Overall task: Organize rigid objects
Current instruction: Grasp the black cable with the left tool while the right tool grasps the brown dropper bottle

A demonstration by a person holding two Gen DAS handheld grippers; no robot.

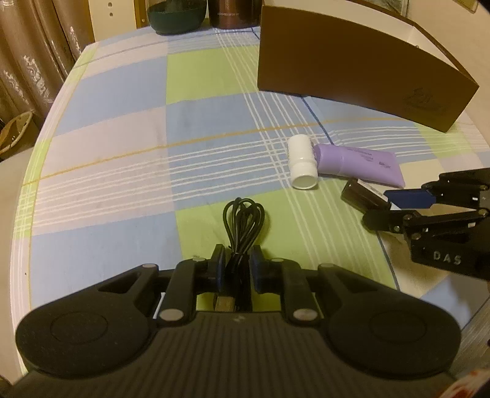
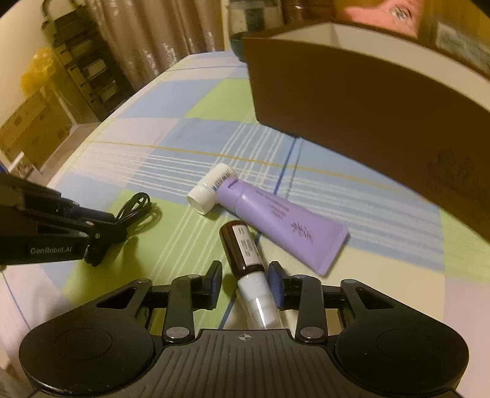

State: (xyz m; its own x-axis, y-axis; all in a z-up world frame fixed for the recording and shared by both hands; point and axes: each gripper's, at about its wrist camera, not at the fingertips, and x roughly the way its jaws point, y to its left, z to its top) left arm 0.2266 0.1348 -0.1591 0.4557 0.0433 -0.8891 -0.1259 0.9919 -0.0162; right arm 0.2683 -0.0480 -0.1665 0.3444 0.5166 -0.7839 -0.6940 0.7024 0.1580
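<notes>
Both grippers are busy at this moment. Left gripper (image 1: 237, 269) has its jaws pressed together on a bundled black cable (image 1: 243, 226), whose loops stick out in front of the pads above the green square of the cloth. Right gripper (image 2: 245, 283) has a small brown vial (image 2: 243, 245) with a white cap between its jaws; the pad on the right side seems to touch the cap, but a narrow gap shows on the other side, so I judge that the jaws are nearly closed around it and do not yet pinch it firmly. The vial lies on the checked tablecloth (image 1: 122, 128), its brown end pointing toward a purple tube (image 2: 284, 223) that lies flat just beside it. The cap end of the tube touches a white bottle (image 2: 211, 188) that lies on its side. Behind these things stands a brown cardboard box (image 1: 352, 67), open at the top, and it is probably the place where the objects must go, though I cannot see whether anything is already inside. At the far edge of the table there are a dark green bowl (image 1: 174, 15) and a brown flask (image 1: 234, 13), well apart from the work. As far as the pictures show, the task is in an early part: no object is seen in the box, two are being taken, and the tube and the white bottle are not yet touched.
</notes>
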